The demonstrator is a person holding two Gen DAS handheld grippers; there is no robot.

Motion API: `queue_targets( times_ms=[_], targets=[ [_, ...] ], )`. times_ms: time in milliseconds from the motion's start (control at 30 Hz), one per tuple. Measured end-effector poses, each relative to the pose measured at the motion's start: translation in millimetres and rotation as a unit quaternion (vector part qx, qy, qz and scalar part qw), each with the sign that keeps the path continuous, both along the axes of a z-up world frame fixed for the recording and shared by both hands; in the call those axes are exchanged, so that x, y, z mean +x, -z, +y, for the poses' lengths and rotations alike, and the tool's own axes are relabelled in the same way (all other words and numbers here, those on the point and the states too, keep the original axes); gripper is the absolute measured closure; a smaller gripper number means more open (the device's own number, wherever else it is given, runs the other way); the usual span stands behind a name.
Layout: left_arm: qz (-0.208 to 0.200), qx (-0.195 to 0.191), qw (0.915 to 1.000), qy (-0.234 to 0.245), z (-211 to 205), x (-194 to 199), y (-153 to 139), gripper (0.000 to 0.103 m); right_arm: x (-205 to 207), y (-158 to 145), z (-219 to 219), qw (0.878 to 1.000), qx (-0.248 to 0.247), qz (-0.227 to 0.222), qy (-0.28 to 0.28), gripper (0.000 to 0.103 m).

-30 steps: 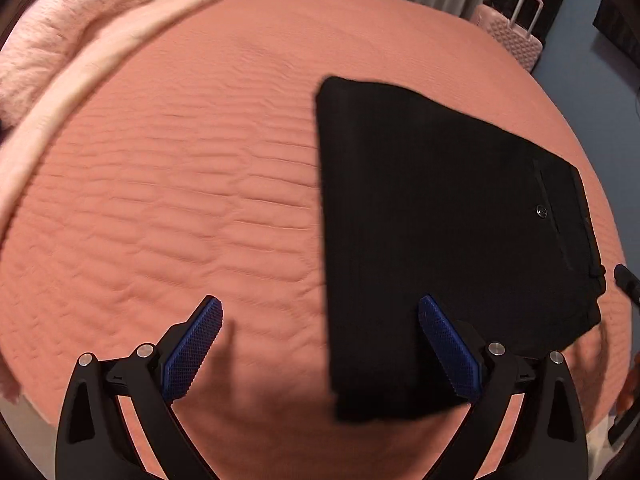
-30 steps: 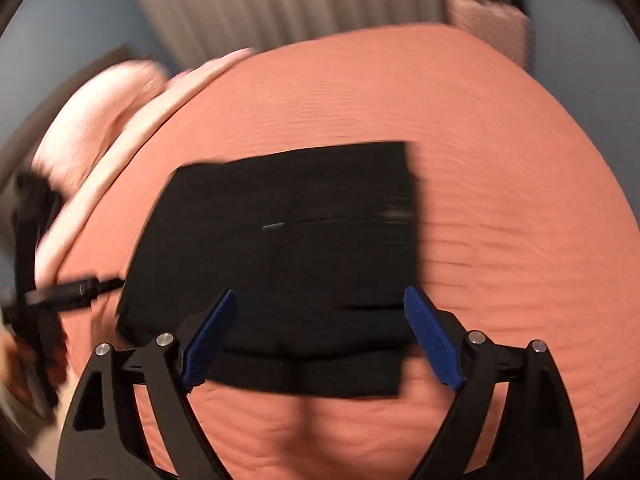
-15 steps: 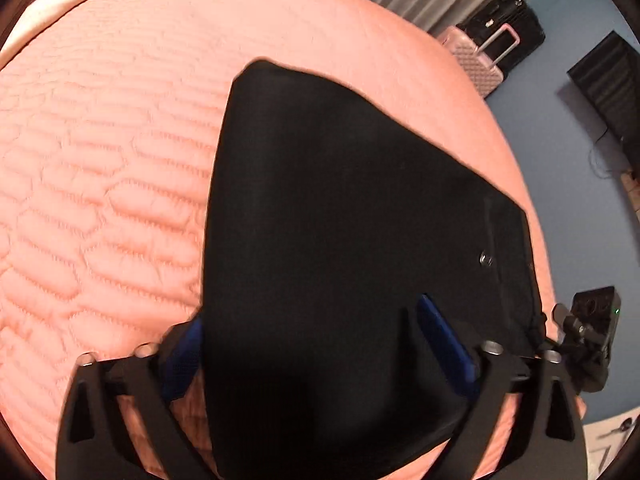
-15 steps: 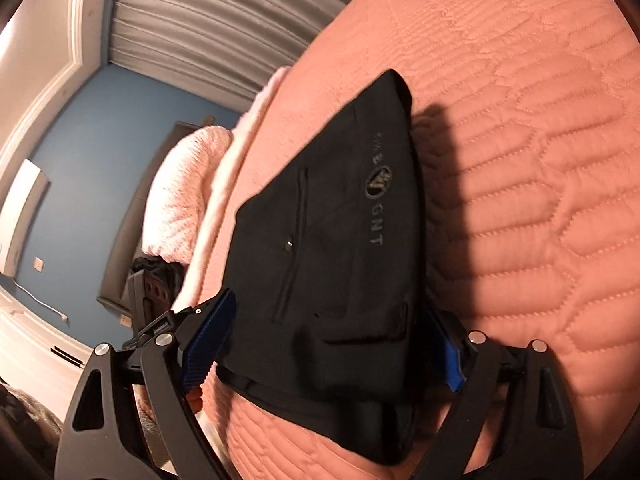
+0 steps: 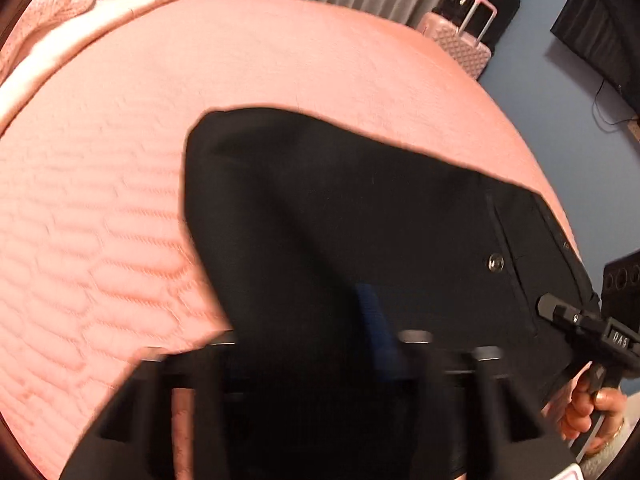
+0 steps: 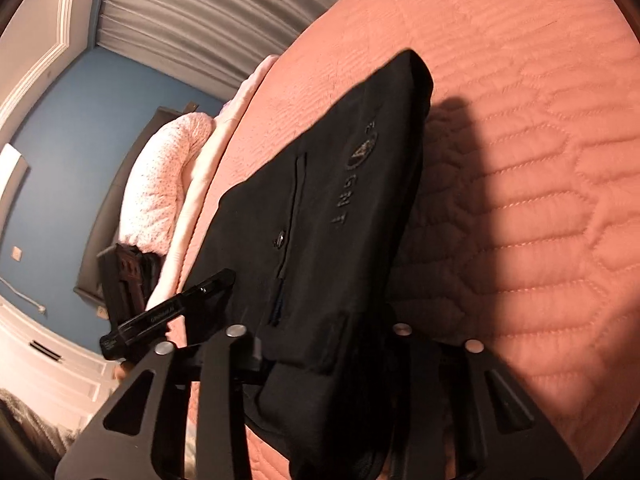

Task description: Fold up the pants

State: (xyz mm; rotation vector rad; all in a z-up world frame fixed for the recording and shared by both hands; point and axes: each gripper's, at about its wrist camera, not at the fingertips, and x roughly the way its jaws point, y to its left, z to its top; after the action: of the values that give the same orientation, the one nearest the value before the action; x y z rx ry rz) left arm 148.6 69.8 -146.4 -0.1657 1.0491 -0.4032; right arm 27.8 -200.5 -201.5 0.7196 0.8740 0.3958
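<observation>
nearest the left wrist camera, the left gripper [image 5: 320,344] is blurred, its 2 fingers just closed in from wide, pinching the near edge of the black pants [image 5: 360,220]. 1 blue pad [image 5: 374,320] shows against the dark cloth. the folded pants lift up from that edge and spread away over a pink quilted bedspread [image 5: 100,220]. a metal button [image 5: 496,261] sits by a pocket seam towards the right. at the right edge a hand [image 5: 592,412] holds the right gripper [image 5: 560,312] against the waistband side.

in the right wrist view, the right gripper [image 6: 320,356] has also just been closing, and its 2 fingers clamp the near end of the pants [image 6: 320,240], which rise off the bed. pale lettering shows on the cloth. beyond lie a pink pillow [image 6: 160,192], a pink suitcase [image 5: 456,40] and grey curtains [image 6: 208,20].
</observation>
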Motion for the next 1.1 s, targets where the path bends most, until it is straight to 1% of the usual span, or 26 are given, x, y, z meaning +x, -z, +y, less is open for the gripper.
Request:
queue_targets(
  times_ms=[33,67,133,233,300,400,433,467,533,567,600,633,667,700,733,767,800,833,867,900,933,967,1000,1033,1067,1100],
  targets=[
    [0.004,-0.022,0.9997,-0.005,5,3,-6,0.083,0,-6,3,1.000,-0.006,-0.006,0.004,0.075],
    [-0.001,-0.026,0.9997,-0.007,6,5,-11,0.084,0,-15,8,1.000,-0.013,-0.017,0.008,0.075],
    [-0.027,-0.010,0.9996,-0.003,3,7,-24,0.085,7,-35,18,0.999,-0.030,-0.040,0.010,0.076],
    [-0.063,-0.013,0.9979,0.001,4,26,-51,0.086,27,-62,30,0.996,-0.054,-0.069,0.005,0.076],
    [-0.083,-0.014,0.9964,-0.003,9,42,-63,0.087,49,-82,32,0.993,-0.058,-0.098,0.005,0.076],
    [-0.124,-0.016,0.9921,-0.010,18,82,-89,0.087,86,-101,34,0.990,-0.060,-0.131,0.014,0.076],
    [-0.136,-0.012,0.9906,-0.008,15,89,-96,0.087,98,-105,32,0.988,-0.062,-0.138,0.019,0.076],
    [-0.155,-0.006,0.9879,-0.007,13,104,-103,0.087,116,-109,33,0.987,-0.065,-0.145,0.028,0.076],
    [-0.180,0.009,0.9837,-0.004,6,133,-112,0.086,147,-107,30,0.988,-0.060,-0.140,0.041,0.076],
    [-0.182,0.013,0.9831,-0.007,4,154,-110,0.084,167,-98,28,0.989,-0.054,-0.125,0.058,0.074],
    [-0.170,0.016,0.9853,-0.007,-1,176,-106,0.080,184,-87,27,0.991,-0.056,-0.104,0.067,0.066],
    [-0.143,0.022,0.9894,-0.015,-2,202,-91,0.078,199,-71,24,0.992,-0.067,-0.069,0.075,0.062],
    [-0.117,0.026,0.9924,-0.025,-1,216,-77,0.070,213,-48,20,0.992,-0.092,-0.014,0.089,0.056],
    [-0.078,0.040,0.9954,-0.038,2,232,-57,0.068,217,-29,15,0.988,-0.109,0.027,0.106,0.056],
    [-0.043,0.063,0.9956,-0.056,7,243,-37,0.067,213,-16,7,0.986,-0.103,0.047,0.118,0.056],
    [-0.003,0.064,0.9954,-0.072,19,249,-16,0.066,200,-10,-4,0.990,-0.068,0.037,0.122,0.056],
    [0.012,0.039,0.9961,-0.078,33,245,-6,0.065,188,-11,-10,0.989,-0.062,0.029,0.128,0.056],
    [0.001,0.012,0.9953,-0.096,53,235,-6,0.065,178,-18,-14,0.986,-0.089,0.023,0.142,0.055],
    [-0.019,0.018,0.9933,-0.113,65,227,-13,0.067,170,-33,-15,0.980,-0.132,-0.003,0.149,0.055],
    [-0.049,0.040,0.9909,-0.119,70,219,-24,0.067,168,-46,-14,0.979,-0.146,-0.032,0.142,0.055],
    [-0.077,0.062,0.9889,-0.111,68,213,-37,0.067,171,-59,-11,0.978,-0.150,-0.056,0.132,0.055],
    [-0.094,0.068,0.9881,-0.101,63,212,-47,0.066,184,-75,-2,0.979,-0.155,-0.076,0.111,0.055],
    [-0.107,0.063,0.9886,-0.086,53,214,-59,0.057,202,-85,9,0.980,-0.157,-0.087,0.083,0.055],
    [-0.110,0.052,0.9901,-0.070,40,219,-70,0.049,226,-91,23,0.982,-0.154,-0.094,0.050,0.056],
    [-0.106,0.034,0.9929,-0.041,19,227,-78,0.033,244,-92,35,0.984,-0.146,-0.093,0.031,0.056],
    [-0.102,0.026,0.9943,-0.019,-2,236,-81,0.024,268,-85,46,0.988,-0.132,-0.082,0.003,0.056]
  ],
)
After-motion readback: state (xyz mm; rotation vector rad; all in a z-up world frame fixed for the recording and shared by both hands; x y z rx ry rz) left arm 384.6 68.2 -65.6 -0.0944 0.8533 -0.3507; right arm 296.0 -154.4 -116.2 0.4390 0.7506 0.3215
